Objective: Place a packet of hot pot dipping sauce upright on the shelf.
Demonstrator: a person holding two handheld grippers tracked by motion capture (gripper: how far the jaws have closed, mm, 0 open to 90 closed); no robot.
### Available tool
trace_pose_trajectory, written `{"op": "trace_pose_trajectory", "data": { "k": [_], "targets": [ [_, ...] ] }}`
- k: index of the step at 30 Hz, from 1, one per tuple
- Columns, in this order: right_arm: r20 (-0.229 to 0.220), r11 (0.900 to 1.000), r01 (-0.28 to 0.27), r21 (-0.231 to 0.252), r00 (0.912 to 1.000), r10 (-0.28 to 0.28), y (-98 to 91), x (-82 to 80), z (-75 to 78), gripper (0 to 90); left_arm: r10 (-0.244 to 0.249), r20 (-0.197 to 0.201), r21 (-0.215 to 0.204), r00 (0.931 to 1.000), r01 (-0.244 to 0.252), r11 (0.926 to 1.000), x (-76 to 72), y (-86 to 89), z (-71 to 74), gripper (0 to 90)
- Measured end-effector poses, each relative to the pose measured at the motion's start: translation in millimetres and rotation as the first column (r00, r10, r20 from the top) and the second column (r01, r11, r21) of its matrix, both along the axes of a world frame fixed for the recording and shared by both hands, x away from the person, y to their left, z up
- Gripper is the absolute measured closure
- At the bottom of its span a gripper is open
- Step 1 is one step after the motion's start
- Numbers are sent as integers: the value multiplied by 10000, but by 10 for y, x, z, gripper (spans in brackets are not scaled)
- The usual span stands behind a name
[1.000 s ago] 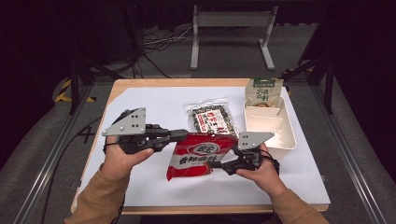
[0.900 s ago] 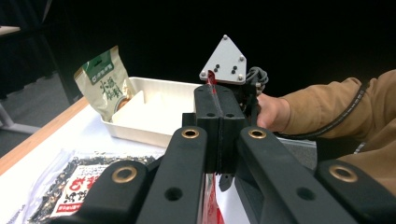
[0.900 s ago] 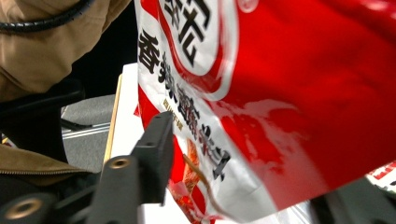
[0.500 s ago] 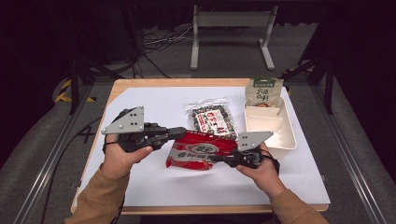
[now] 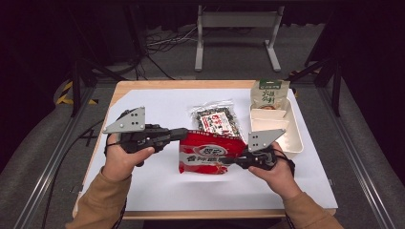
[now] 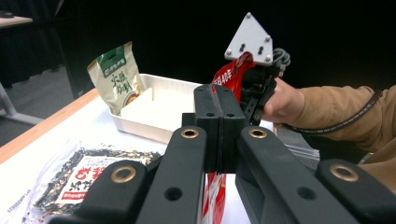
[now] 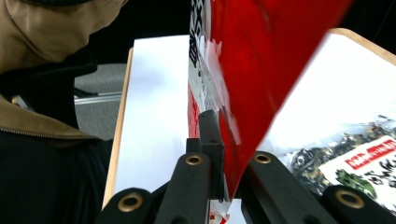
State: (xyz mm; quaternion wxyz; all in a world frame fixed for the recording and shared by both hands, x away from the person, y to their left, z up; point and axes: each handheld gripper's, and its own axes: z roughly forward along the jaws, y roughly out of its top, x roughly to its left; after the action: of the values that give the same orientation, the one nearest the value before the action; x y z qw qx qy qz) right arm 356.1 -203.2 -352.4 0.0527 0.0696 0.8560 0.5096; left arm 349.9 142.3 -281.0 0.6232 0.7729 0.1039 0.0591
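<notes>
Red bag [image 5: 207,153]: pinched at one edge by closed left tongs [image 5: 184,133], opposite edge by right tongs [image 5: 228,161], which have just clamped shut on it, so bag now hangs between both, ready to lift off desk [image 5: 157,191].

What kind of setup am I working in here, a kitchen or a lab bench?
Likely a lab recording station, not a kitchen: a white-covered table on a metal frame, dark surroundings, loose cables on the floor, and snack bags laid out as props.

left tongs [image 5: 184,133] clamped shut; right tongs [image 5: 228,161] have just closed, hands apart.
</notes>
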Motion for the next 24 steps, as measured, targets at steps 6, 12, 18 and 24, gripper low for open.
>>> {"op": "trace_pose_trajectory", "data": {
  "k": [6,12,18,24],
  "targets": [
    [136,9989,54,-457,9999,-48,-87,1,99,895,242,-115,-39,9996,-242,9997,52,1,-35,694],
    [194,9965,209,-814,9996,-194,-167,19,203,895,467,-598,-15,9971,-469,9989,101,43,-41,468],
    [291,9931,507,-1057,9984,-478,-268,62,318,896,1021,-342,-35,9942,-1023,9948,141,162,-60,358],
    [428,9916,722,-1073,9968,-680,-341,94,448,895,1443,-70,250,9895,-1440,9893,191,230,-124,302]
  ]
}}
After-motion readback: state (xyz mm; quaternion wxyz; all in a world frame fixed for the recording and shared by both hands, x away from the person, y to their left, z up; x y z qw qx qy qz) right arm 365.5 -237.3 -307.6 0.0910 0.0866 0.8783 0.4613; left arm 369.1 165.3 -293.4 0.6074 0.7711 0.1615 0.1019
